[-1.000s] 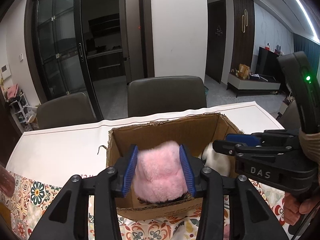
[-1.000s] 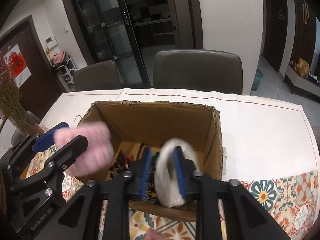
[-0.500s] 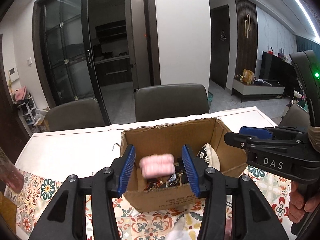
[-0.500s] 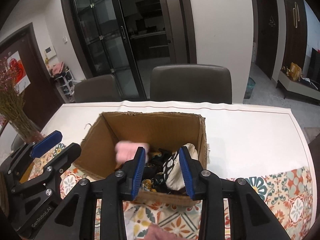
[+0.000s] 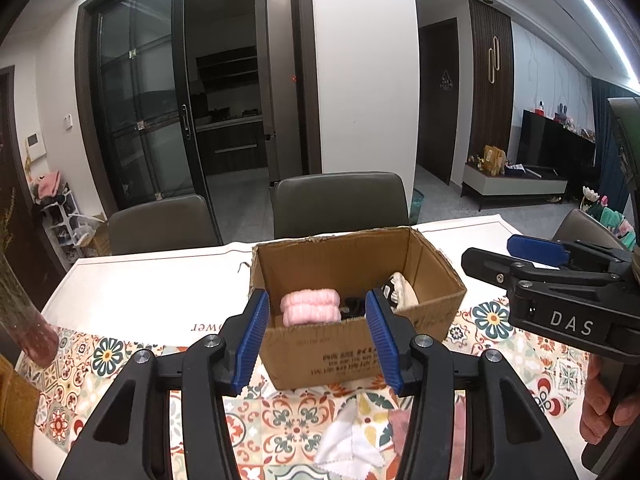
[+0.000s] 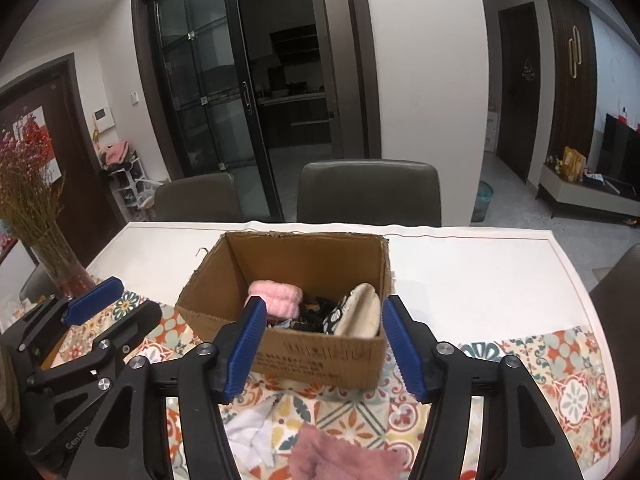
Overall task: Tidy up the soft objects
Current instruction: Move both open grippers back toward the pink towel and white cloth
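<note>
While the pink fluffy roll (image 5: 310, 307) lies inside the cardboard box (image 5: 352, 344), just ahead of the left hand-held gripper (image 5: 316, 344) and framed between its blue pads, nothing touches it; that gripper's jaws stand moderately apart and empty, having just been opening a little. Beside the roll, toward the right hand-held gripper (image 6: 324, 344), a cream soft piece (image 6: 360, 316) leans against the box's right wall, with dark patterned fabric (image 6: 316, 316) between the two. The right hand-held gripper's jaws have just been opening and now stand wide, holding nothing, the box's near wall seen between the pads but apart from them. Below and nearer than both grippers, a white cloth (image 5: 348, 444) and a dusty-pink cloth (image 6: 340, 456) lie on the patterned runner (image 6: 560, 380) that covers the near part of the bench (image 6: 460, 264). Off to the left gripper's left stands a vase of dried flowers (image 6: 36, 216). Beyond the box, two dark chairs (image 6: 368, 192) face the bench.
</note>
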The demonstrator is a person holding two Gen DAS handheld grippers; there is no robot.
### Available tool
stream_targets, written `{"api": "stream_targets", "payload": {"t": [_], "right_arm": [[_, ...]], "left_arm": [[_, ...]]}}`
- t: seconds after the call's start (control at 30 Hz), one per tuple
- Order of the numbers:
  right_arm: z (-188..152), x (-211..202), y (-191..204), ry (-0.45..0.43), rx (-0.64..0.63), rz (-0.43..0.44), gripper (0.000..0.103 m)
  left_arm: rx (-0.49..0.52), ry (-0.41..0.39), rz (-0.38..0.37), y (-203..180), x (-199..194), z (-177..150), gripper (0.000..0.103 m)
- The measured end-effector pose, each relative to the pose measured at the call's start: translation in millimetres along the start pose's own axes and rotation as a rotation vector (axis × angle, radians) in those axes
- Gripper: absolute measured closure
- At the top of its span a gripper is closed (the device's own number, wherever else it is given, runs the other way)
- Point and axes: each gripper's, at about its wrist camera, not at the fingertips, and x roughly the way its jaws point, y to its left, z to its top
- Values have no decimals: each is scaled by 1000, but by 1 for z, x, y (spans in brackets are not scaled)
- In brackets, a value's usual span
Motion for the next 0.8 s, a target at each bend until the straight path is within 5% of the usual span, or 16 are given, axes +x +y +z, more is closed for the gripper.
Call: {"api": "stream_targets", "payload": {"t": [0.8], "right_arm": [[-77, -38, -1, 47, 108, -82, 32]], "left_arm": [[53, 30, -51, -3, -33, -61, 48]]}}
